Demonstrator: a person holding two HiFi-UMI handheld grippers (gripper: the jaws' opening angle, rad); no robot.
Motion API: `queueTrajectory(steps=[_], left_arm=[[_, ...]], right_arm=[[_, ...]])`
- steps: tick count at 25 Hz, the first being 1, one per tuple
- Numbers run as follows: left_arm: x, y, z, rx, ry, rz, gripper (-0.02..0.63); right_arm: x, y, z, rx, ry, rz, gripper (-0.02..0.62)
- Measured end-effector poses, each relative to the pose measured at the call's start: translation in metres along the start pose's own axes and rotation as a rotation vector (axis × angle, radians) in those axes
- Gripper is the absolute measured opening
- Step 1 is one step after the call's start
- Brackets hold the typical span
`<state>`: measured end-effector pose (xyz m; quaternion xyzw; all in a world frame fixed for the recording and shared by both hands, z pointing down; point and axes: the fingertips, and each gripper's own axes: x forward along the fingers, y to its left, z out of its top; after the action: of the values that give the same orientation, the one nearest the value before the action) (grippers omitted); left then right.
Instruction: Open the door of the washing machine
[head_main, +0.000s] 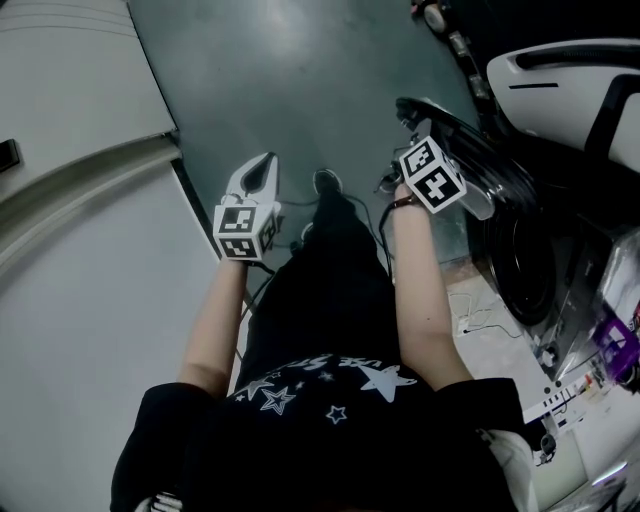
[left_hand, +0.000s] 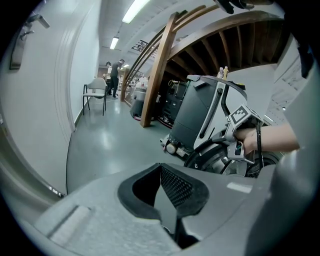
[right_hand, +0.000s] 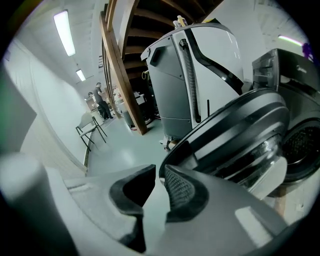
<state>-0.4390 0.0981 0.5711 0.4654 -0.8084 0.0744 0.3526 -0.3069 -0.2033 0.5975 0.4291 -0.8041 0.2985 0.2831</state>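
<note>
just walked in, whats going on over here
A person stands beside a washing machine with a hand-held gripper in each hand. The machine's door is already swung open, showing the drum. The right hand-held gripper has its jaws slightly apart at the door's rim, not clamped on it. The left hand-held gripper hangs clear over the floor, jaws together, empty.

We are logging the washing machine (head_main: 535, 265) on our right, its door (right_hand: 235, 135) standing out toward us. The right gripper (right_hand: 159, 186) is sitting at the door's edge; the left gripper (left_hand: 161, 196) is hanging well apart to its left, beside the wall (head_main: 80, 320).
</note>
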Motion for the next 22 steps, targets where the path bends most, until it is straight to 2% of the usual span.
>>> queueTrajectory(steps=[8,13,16,22], left_arm=[[-0.053,-0.016,0.017,0.031,-0.069,-0.028,0.012],[-0.099,-0.025,0.024,-0.004,-0.127,-0.053,0.012],[-0.124,-0.04,0.021,-0.006,-0.142,-0.092,0.012],[-0.164,-0.076,0.008,0.039,-0.146,-0.183,0.012]], right_arm=[[-0.071,0.008,0.003,-0.024,-0.052,0.037,0.06],[-0.133,0.004,0.009,-0.053,-0.119,0.065,0.06],[-0.174,-0.004,-0.001,-0.096,-0.138,0.076,0.057],[-0.25,-0.032,-0.04,-0.154,-0.123,0.056,0.043]])
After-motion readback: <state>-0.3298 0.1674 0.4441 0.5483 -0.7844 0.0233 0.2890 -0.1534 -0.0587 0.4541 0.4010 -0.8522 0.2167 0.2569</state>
